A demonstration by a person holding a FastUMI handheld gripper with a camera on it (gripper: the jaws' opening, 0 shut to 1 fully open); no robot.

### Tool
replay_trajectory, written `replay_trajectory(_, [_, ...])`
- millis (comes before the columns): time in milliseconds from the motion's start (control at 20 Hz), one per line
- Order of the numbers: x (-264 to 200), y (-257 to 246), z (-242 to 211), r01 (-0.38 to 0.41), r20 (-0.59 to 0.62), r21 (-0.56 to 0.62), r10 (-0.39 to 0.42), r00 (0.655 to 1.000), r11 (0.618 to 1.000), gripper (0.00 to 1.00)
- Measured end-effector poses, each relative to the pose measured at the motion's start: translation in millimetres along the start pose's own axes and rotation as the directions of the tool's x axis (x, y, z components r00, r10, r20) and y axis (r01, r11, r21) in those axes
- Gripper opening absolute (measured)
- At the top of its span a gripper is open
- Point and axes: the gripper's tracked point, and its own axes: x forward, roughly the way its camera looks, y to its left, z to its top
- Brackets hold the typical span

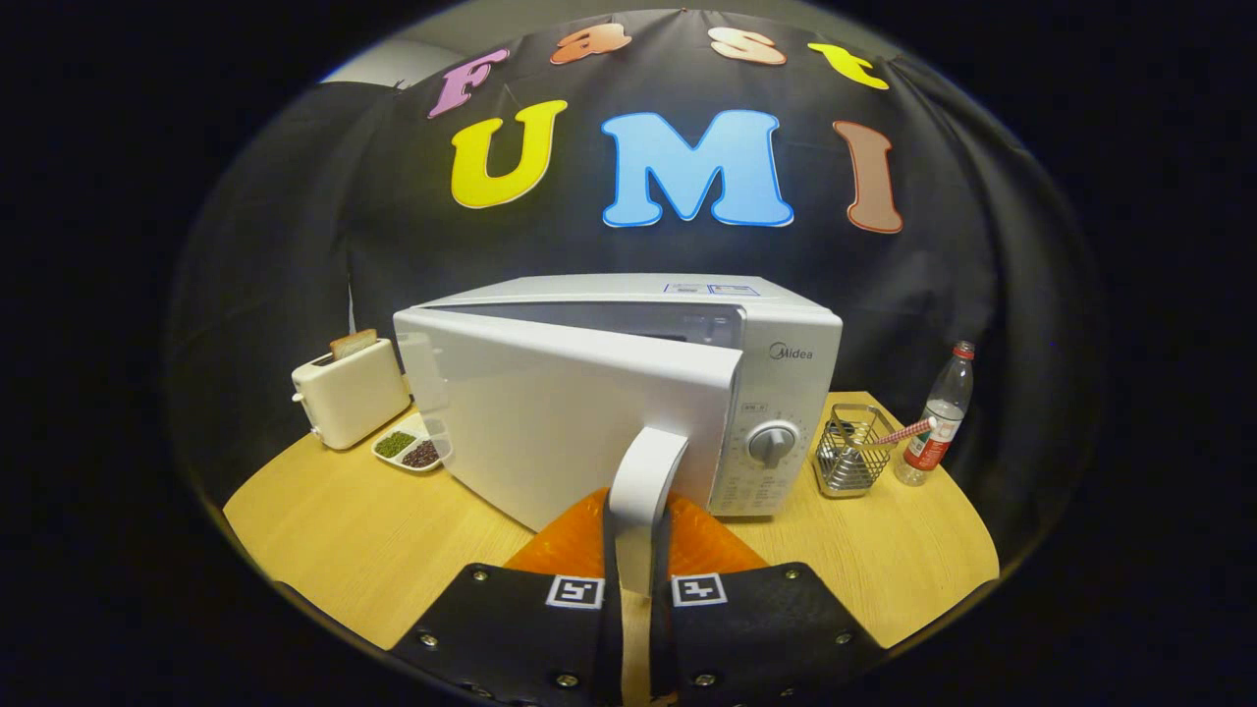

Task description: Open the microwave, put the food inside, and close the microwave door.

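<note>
Seeing my gripper (636, 565) clenched on the microwave door handle (643, 491), both fingers pressed to its sides. The door (560, 412) stands partly ajar, swung out toward me from the microwave (786, 393), which sits mid-table. Orange item (707, 540) lies just ahead of the fingers, under the handle. Toaster (349, 393) and a two-part dish (408, 450) sit near the table's (334, 530) left edge; wire caddy (847, 452) and bottle (941, 417) near its right edge.
</note>
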Motion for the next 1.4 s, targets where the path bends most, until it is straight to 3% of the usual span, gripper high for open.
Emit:
replay_trajectory(200, [-20, 21, -10, -0.024, -0.020, 0.027, 0.024, 1.000, 0.999, 0.23])
replay_trajectory(1400, [-110, 138, -40, -0.033, -0.029, 0.021, 0.033, 0.999, 0.999, 0.24])
